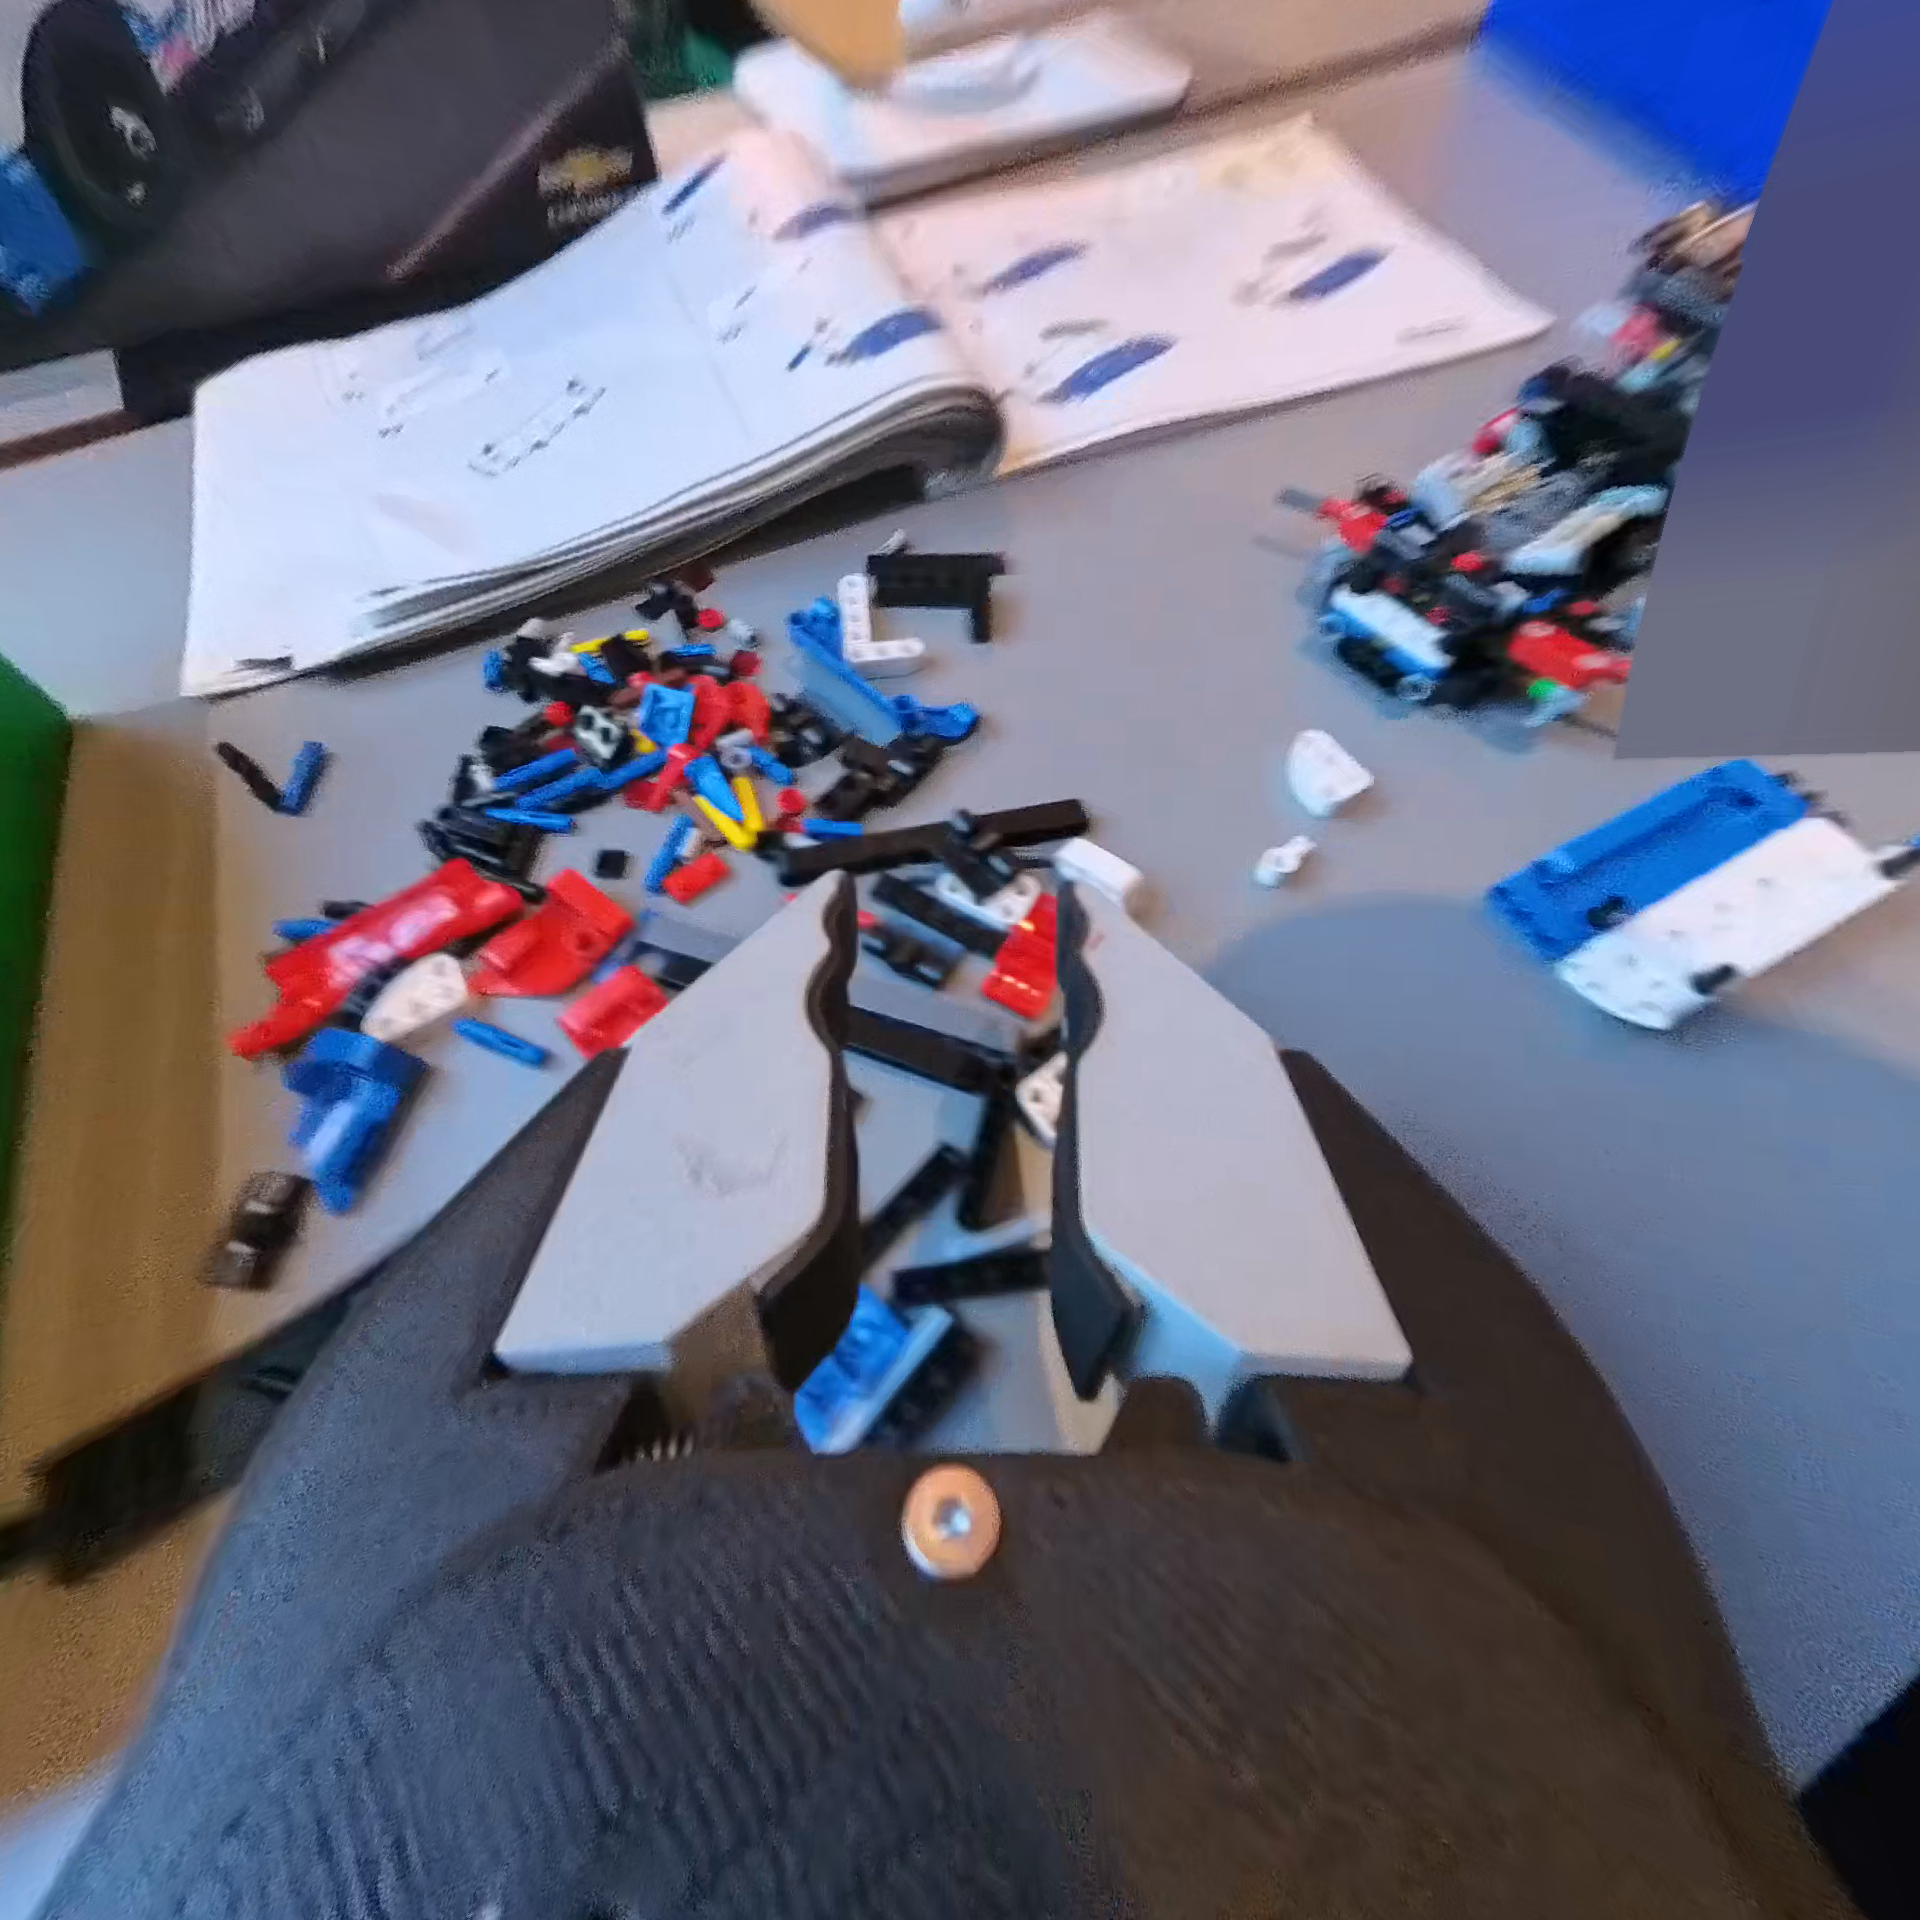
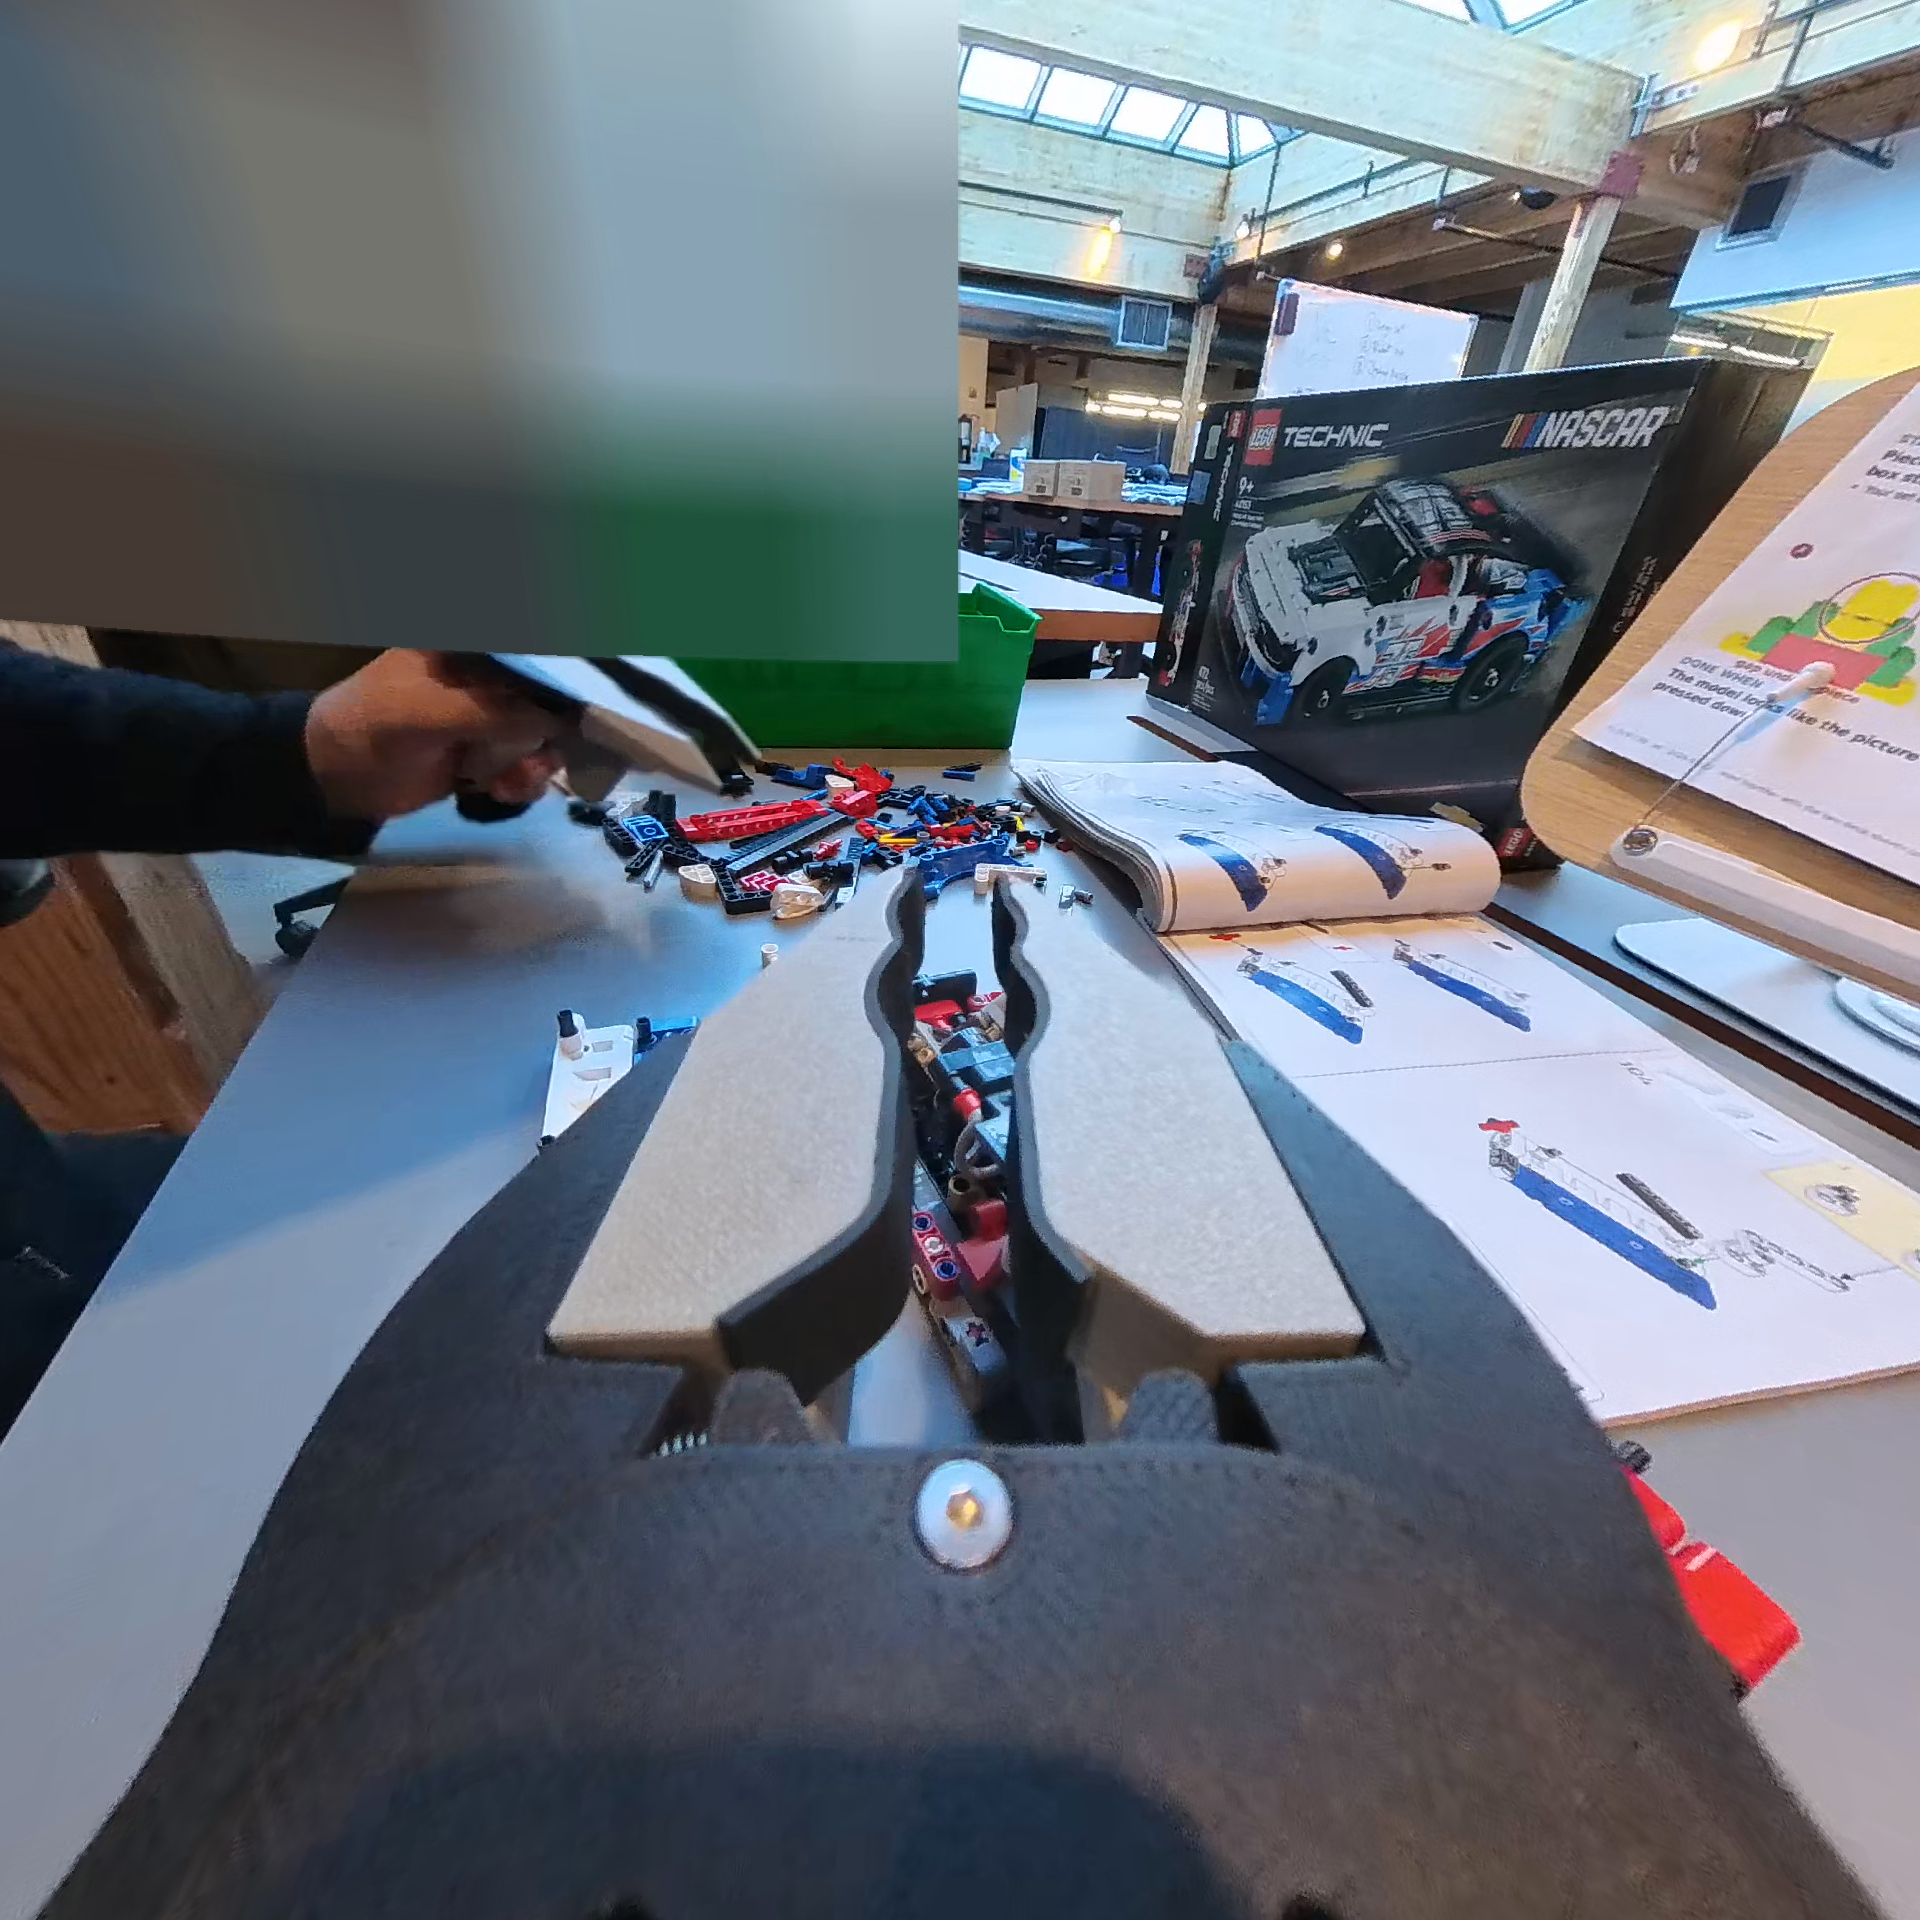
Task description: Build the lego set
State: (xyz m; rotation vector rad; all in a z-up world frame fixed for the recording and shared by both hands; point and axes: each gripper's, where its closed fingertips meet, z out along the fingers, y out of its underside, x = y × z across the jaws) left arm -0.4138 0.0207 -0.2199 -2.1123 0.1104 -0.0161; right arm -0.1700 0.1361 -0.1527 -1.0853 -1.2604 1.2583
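Observation:
My left gripper (image 1: 954,894) is open and hangs over the near edge of a pile of loose red, blue and black lego pieces (image 1: 665,748); a long black beam (image 1: 935,836) lies just past its fingertips. This view is blurred. In the right wrist view a hand holds this gripper (image 2: 665,727) tilted down at the pile (image 2: 831,831). My right gripper (image 2: 956,888) has its jaws close together on the partly built car model (image 2: 961,1081), which fills the gap. The model (image 1: 1475,592) rests on the table at the right.
An open instruction booklet (image 2: 1455,1039) lies to the right of the pile. The set's box (image 2: 1403,582) stands behind it. A blue and white panel assembly (image 1: 1704,904) lies near the model. A green bin (image 2: 904,696) stands behind the pile. A stand holding a sheet (image 2: 1766,623) is far right. My right fingertips sit around 30 cm from my left ones.

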